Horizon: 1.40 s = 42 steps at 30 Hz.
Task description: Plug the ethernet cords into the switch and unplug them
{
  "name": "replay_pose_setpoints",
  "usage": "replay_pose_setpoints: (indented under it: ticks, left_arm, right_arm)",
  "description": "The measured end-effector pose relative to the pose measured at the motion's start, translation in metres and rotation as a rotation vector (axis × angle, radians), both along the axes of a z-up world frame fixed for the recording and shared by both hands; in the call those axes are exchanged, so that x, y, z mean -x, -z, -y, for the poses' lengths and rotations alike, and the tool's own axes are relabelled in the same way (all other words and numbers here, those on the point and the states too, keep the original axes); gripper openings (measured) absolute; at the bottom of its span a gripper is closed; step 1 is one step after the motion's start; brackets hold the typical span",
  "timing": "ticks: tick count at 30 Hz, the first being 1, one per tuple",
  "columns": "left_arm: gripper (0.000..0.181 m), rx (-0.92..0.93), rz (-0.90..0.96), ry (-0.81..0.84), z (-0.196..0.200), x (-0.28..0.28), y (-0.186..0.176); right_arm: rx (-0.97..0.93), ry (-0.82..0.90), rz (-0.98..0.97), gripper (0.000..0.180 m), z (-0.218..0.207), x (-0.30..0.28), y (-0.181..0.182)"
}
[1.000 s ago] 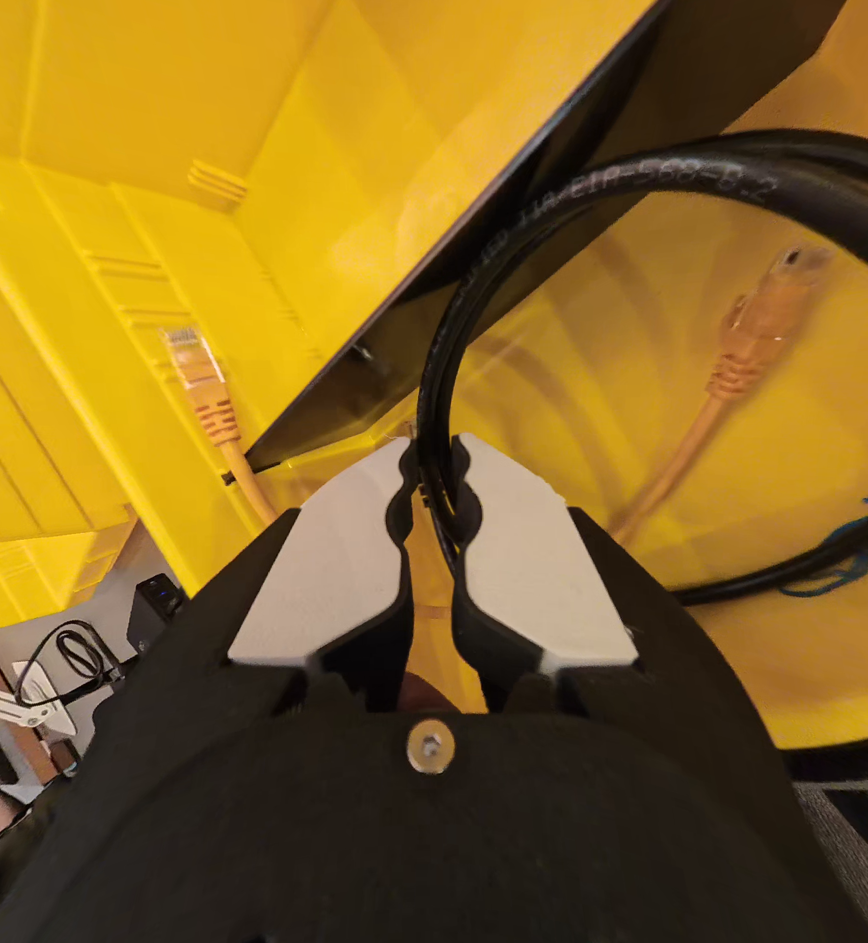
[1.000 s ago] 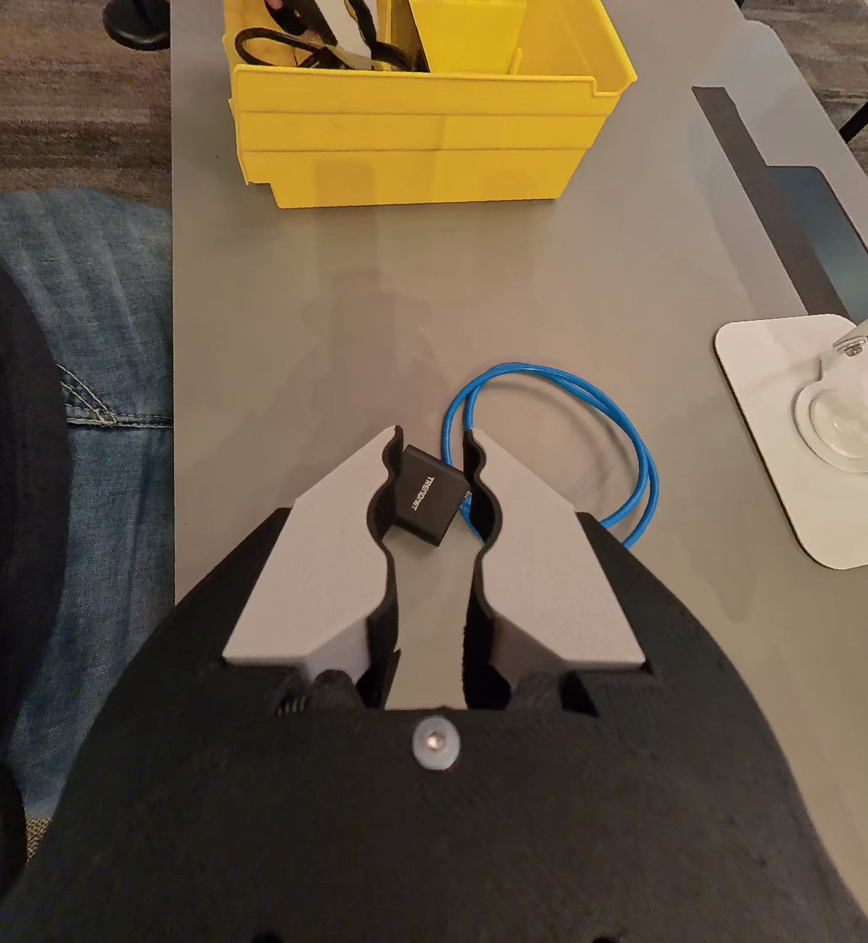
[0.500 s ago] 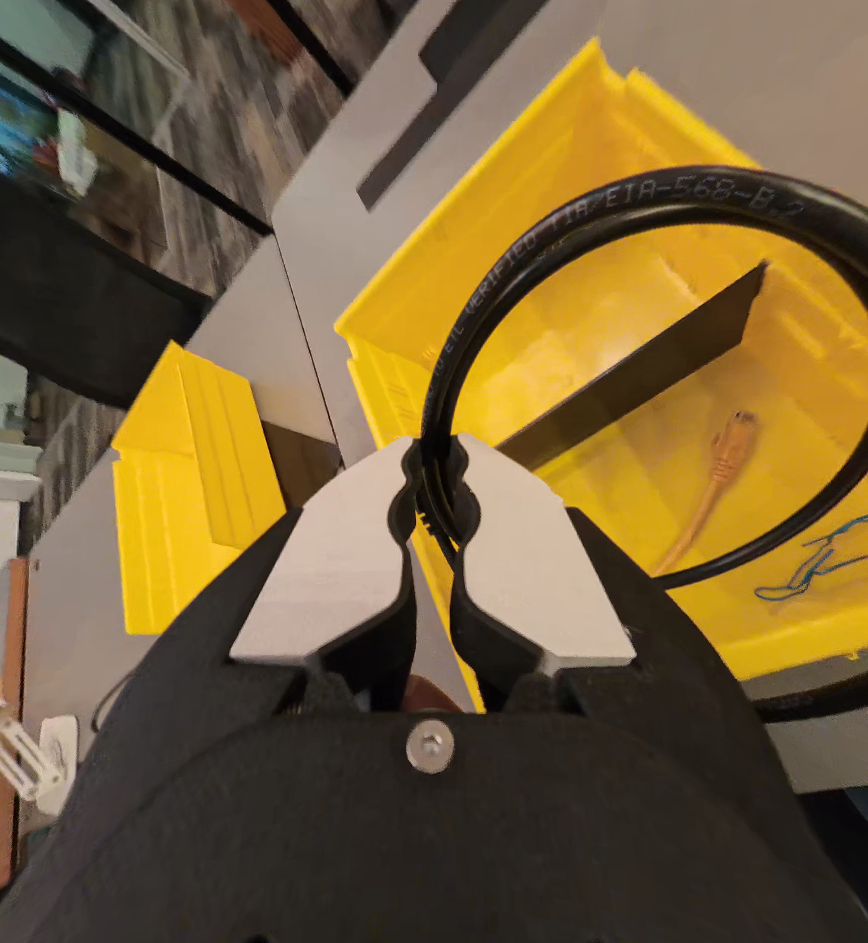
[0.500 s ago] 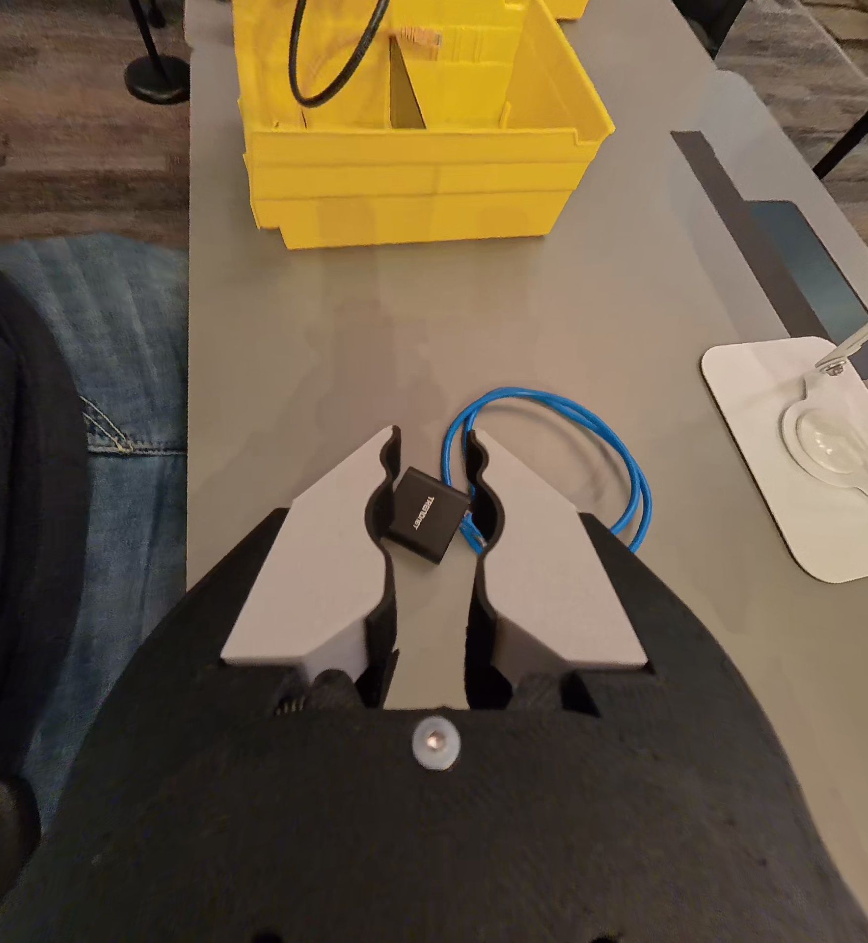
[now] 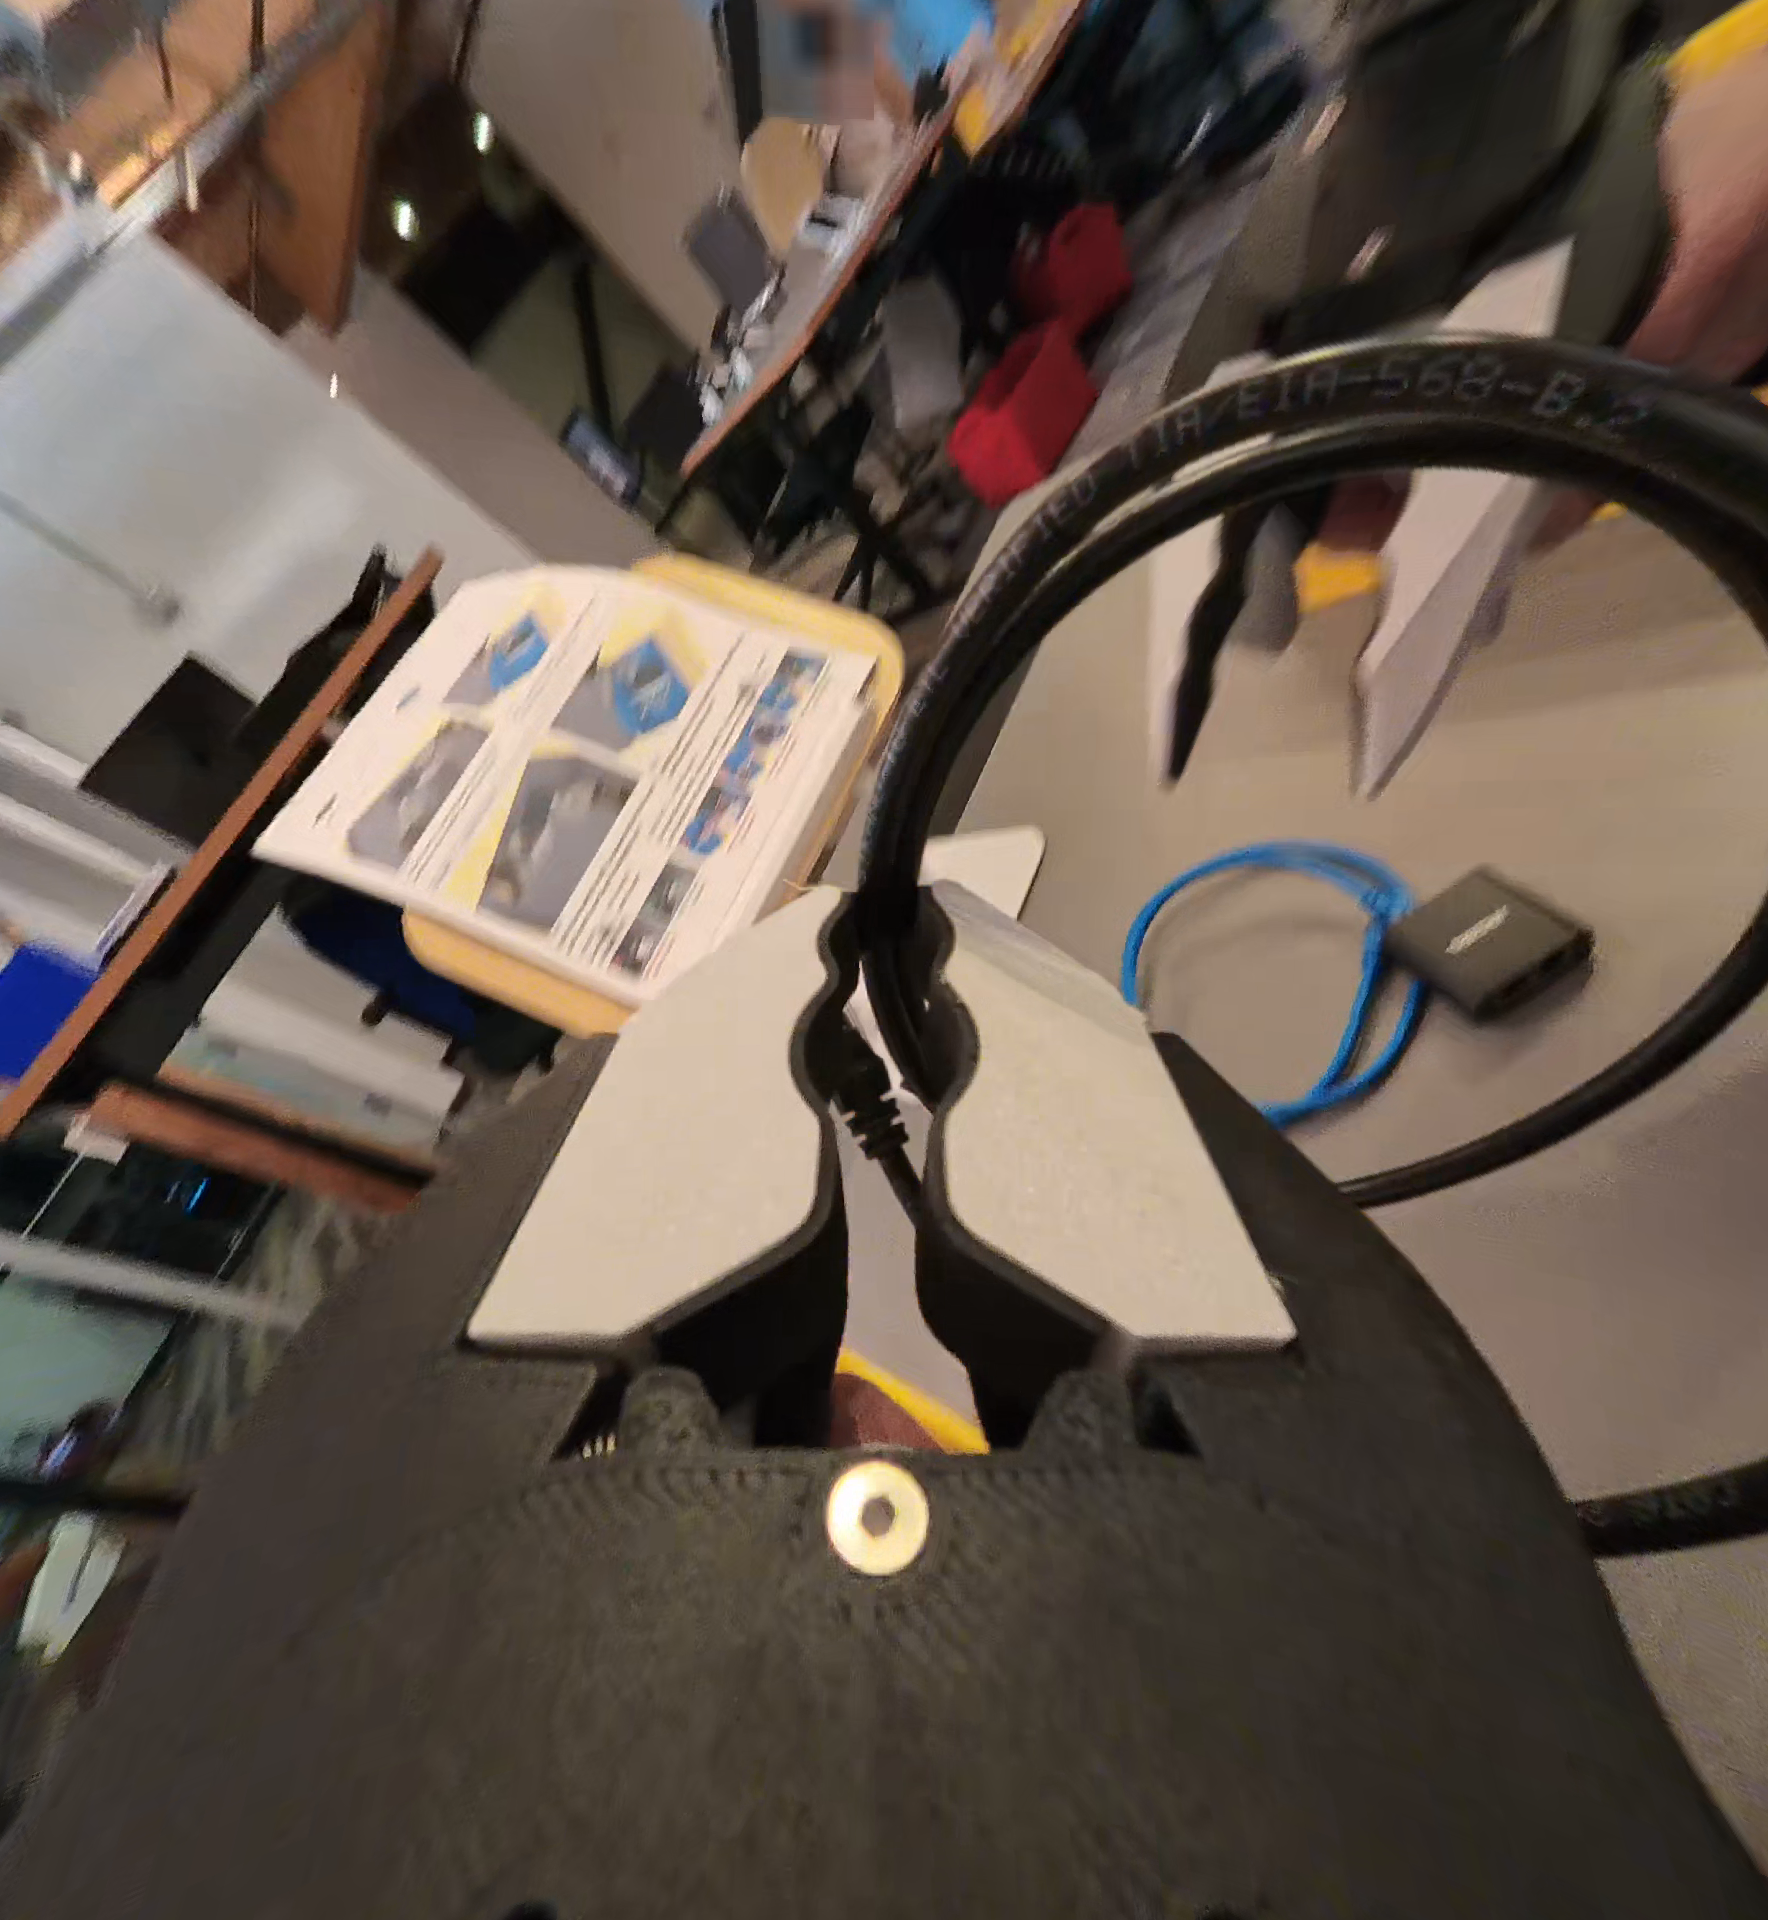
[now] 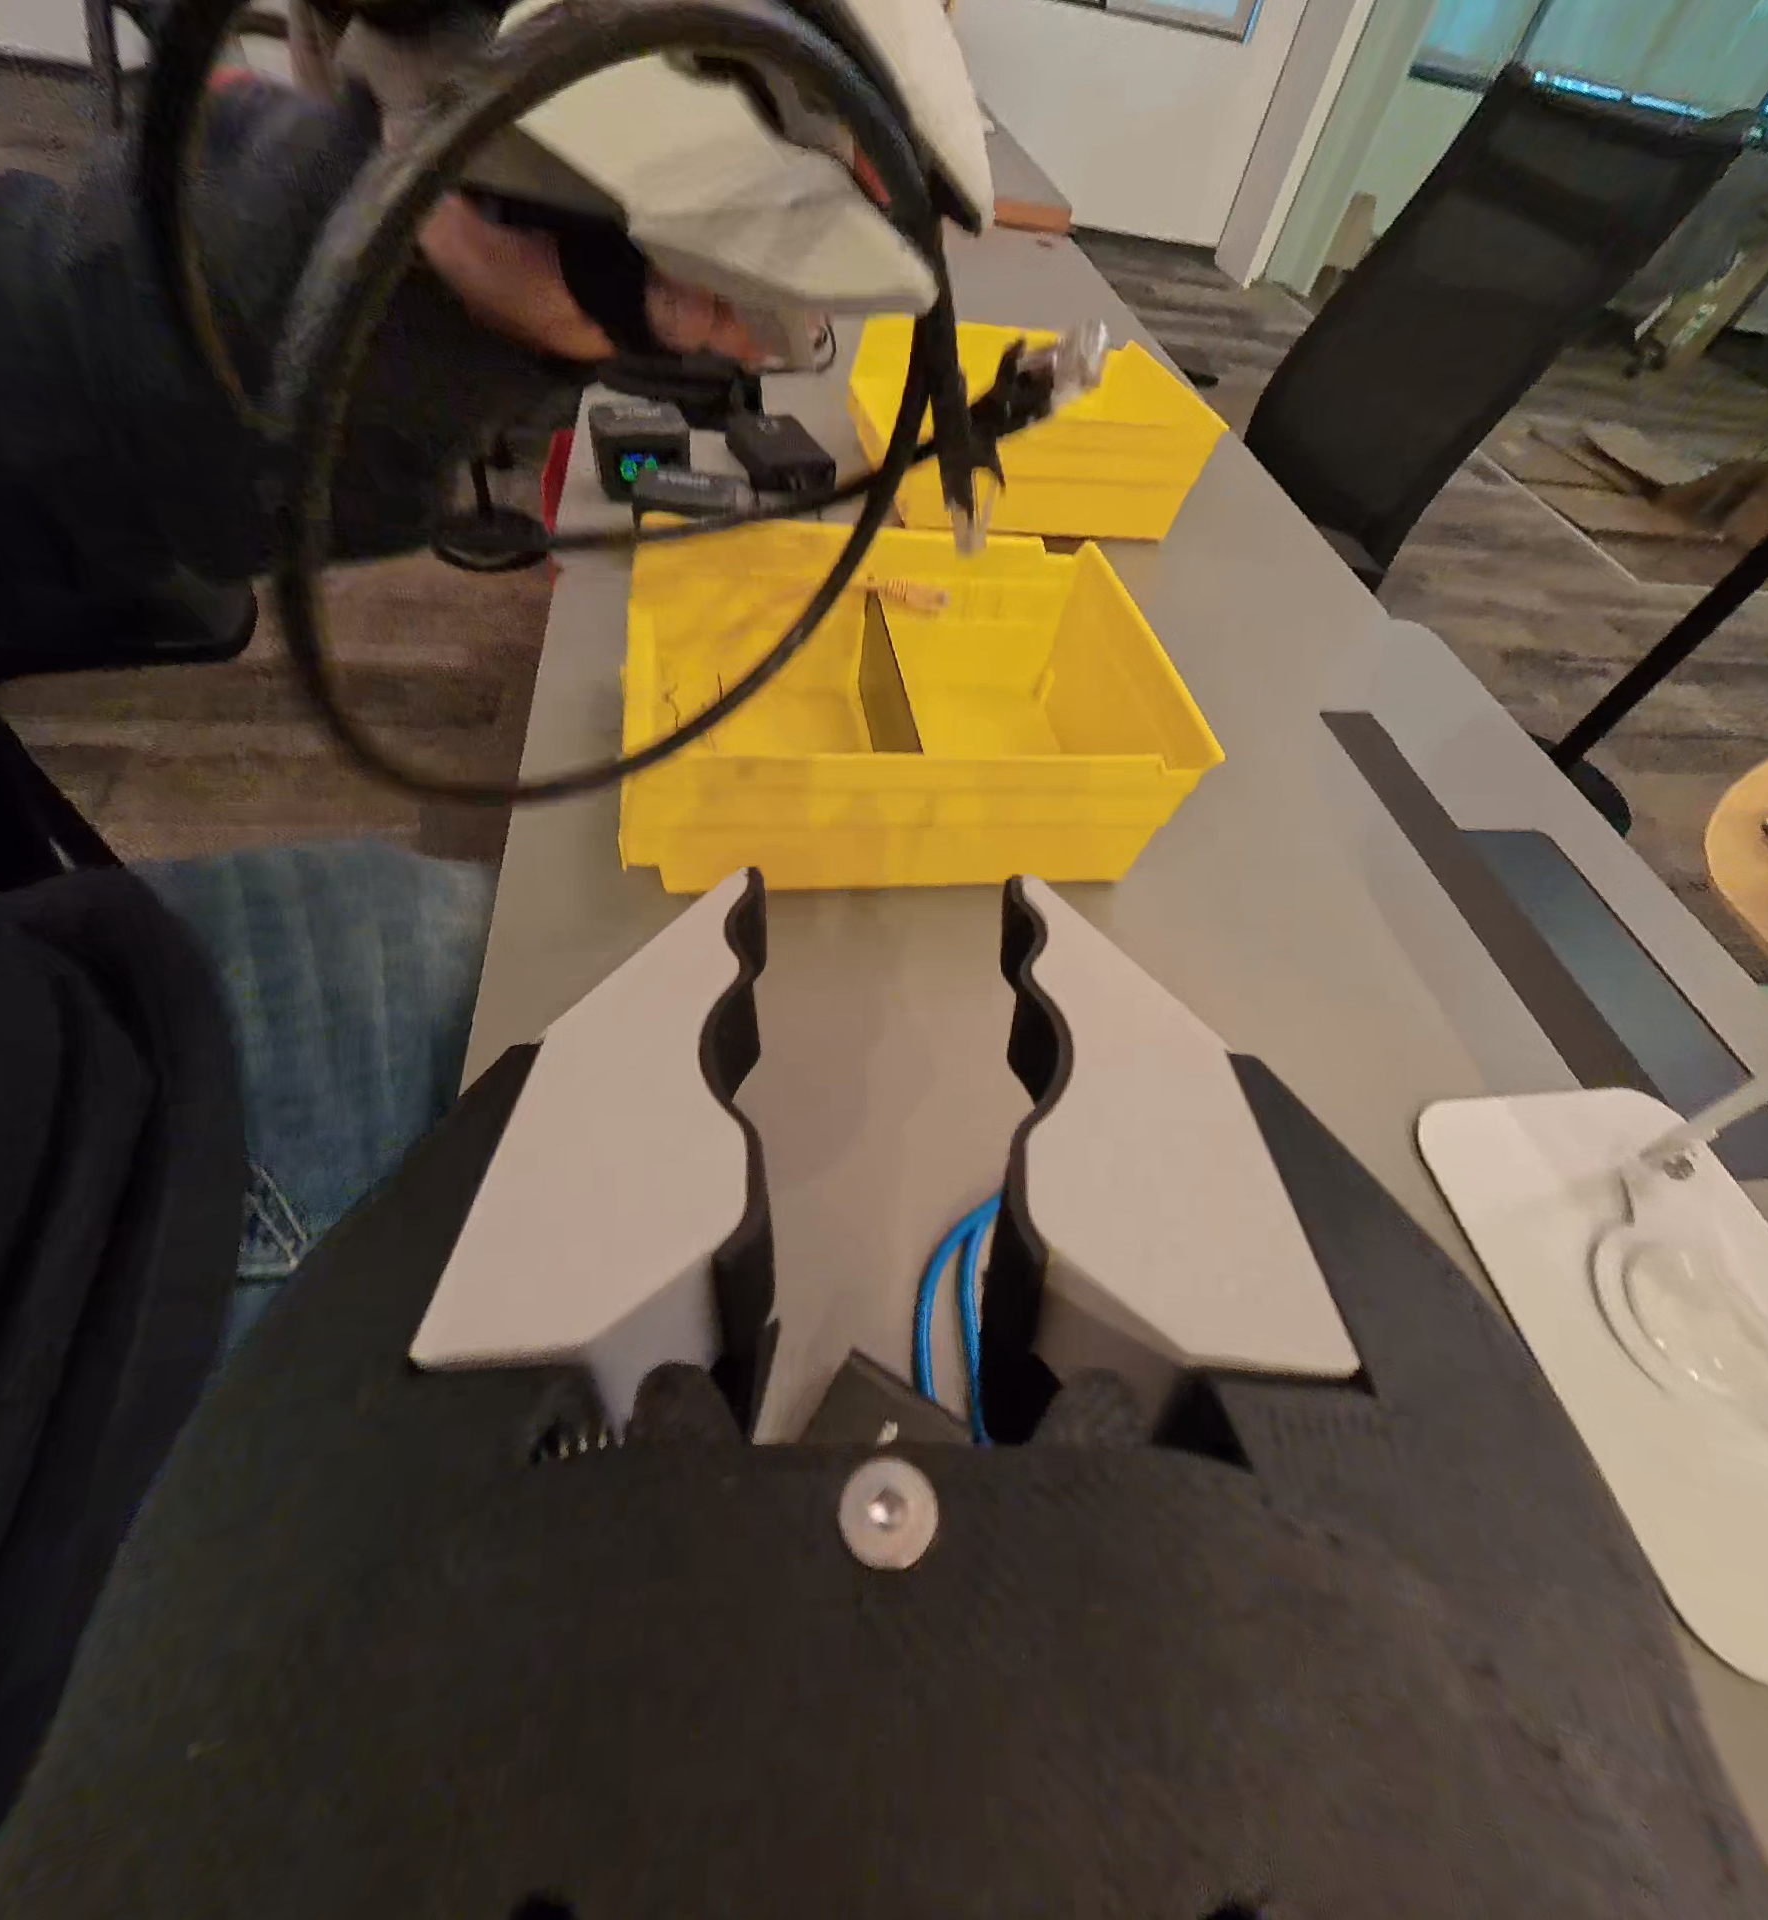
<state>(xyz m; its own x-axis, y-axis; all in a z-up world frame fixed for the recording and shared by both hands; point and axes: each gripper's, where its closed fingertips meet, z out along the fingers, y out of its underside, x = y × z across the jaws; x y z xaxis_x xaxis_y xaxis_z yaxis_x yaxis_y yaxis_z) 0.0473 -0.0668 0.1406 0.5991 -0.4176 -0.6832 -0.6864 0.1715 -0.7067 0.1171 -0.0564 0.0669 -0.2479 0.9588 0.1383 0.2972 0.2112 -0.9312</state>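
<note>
While an orange cord point(image 6: 906, 595) lies inside, the yellow bin point(image 6: 890, 821) sits open.

switch point(image 5: 1486, 941) on table point(image 5: 1638, 1299), cord point(image 5: 1275, 977) coiled beside it, bin point(image 6: 911, 727) beyond.

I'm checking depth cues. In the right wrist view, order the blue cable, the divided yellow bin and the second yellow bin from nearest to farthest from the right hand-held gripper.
From the right hand-held gripper:
1. Blue cable, on the table between its fingers, low.
2. Divided yellow bin, just ahead of the fingertips.
3. Second yellow bin, behind it, slightly right.
</note>
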Motion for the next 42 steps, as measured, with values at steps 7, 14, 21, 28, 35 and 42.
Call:
replay_pose_setpoints:
  ticks: [7,14,21,28,35,42]
  left_arm:
    - [0.010,-0.088,0.059,0.239,-0.008,-0.077,-0.002]
    - [0.010,-0.043,0.063,0.319,-0.011,-0.107,0.013]
    - [0.035,0.008,0.073,0.197,-0.017,-0.088,0.019]
    - [0.045,0.155,0.245,-0.053,-0.027,-0.055,0.049]
    - [0.054,0.244,0.289,-0.160,-0.042,-0.056,0.080]
    - [0.027,0.227,0.238,-0.161,-0.053,-0.064,0.091]
  right_arm:
    - [0.198,-0.050,-0.115,0.065,0.007,0.022,-0.009]
    - [0.324,-0.099,-0.189,0.013,0.008,0.022,-0.010]
    - [0.451,-0.080,-0.280,0.007,-0.010,0.008,-0.014]
    - [0.541,-0.054,-0.397,0.007,-0.022,0.000,-0.022]
    - [0.549,-0.028,-0.427,0.007,-0.021,0.002,-0.023]
    - [0.566,-0.045,-0.422,0.008,-0.007,0.004,-0.023]
